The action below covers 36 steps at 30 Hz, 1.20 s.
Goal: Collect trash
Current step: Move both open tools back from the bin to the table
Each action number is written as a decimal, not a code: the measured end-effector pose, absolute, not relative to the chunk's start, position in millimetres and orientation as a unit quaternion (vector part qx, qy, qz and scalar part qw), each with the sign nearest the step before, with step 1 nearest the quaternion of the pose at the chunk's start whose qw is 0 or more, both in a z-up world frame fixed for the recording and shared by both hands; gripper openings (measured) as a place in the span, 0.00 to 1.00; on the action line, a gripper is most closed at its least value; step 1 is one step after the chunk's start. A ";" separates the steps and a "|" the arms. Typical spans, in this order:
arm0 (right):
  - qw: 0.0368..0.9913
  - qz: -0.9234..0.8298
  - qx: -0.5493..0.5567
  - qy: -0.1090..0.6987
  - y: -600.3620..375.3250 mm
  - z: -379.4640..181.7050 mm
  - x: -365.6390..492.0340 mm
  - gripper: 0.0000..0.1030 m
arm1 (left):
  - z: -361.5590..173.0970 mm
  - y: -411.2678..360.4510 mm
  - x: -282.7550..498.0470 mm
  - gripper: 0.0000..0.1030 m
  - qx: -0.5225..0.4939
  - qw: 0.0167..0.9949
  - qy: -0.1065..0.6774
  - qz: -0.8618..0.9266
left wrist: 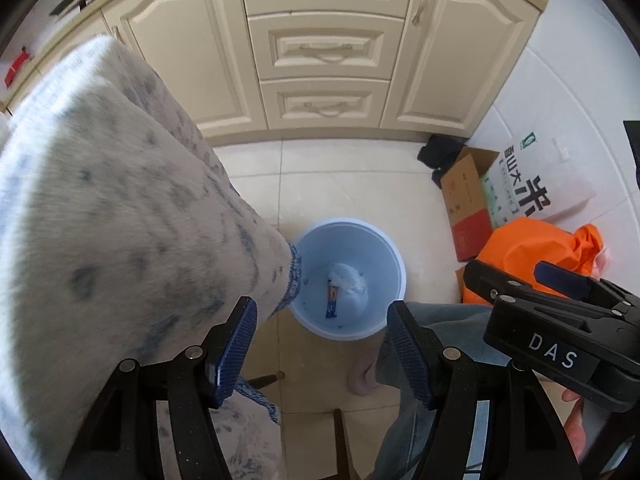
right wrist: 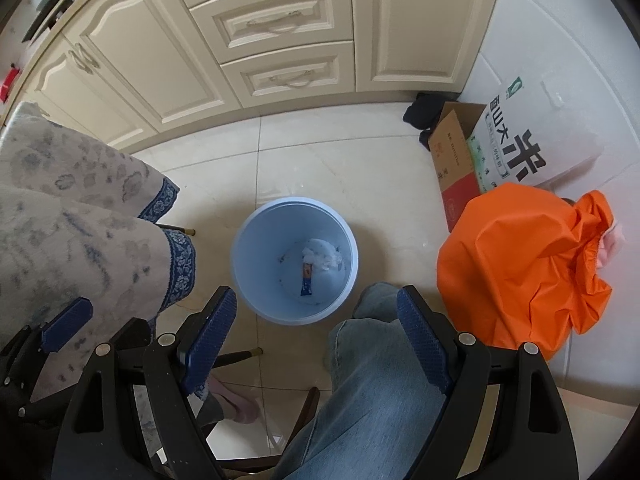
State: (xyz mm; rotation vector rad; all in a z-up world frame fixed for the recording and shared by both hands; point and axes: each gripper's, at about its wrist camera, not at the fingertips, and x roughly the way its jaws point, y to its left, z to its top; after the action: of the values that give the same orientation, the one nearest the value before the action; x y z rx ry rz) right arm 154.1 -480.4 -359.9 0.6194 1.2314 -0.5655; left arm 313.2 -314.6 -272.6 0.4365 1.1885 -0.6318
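both grippers, left gripper (left wrist: 322,350) and right gripper (right wrist: 316,338), hang spread wide with nothing between the jaws, right over the pale blue bin (right wrist: 256,236) on the floor tiles, where a crumpled tissue (right wrist: 322,256) and small wrapper (right wrist: 307,279) sit at the bottom

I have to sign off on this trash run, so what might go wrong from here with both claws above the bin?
1. The tablecloth hangs close beside the left claw; it may snag.
2. The bin stands near a chair leg and the person's jeans; a bump could tip it.
3. Both the left claw and right claw are open and empty, so nothing further gets dropped in yet.
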 end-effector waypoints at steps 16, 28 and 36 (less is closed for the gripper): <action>0.774 -0.277 0.252 0.510 -455.7 -287.5 115.5 0.81 | -199.1 -256.8 238.6 0.65 0.177 0.795 0.487 -0.316; 0.811 -0.297 0.229 0.449 -424.2 -221.5 74.6 0.82 | -129.4 -171.1 166.9 0.73 0.139 0.838 0.419 -0.321; 0.840 -0.291 0.201 0.411 -387.0 -183.8 59.5 0.90 | -95.3 -89.2 123.3 0.76 0.090 0.871 0.386 -0.292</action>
State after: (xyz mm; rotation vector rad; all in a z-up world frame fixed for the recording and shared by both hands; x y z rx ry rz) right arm 59.5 -387.0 -183.8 0.4249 0.8681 -0.6148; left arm 123.3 -89.2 -95.3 0.1886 0.8064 -0.6102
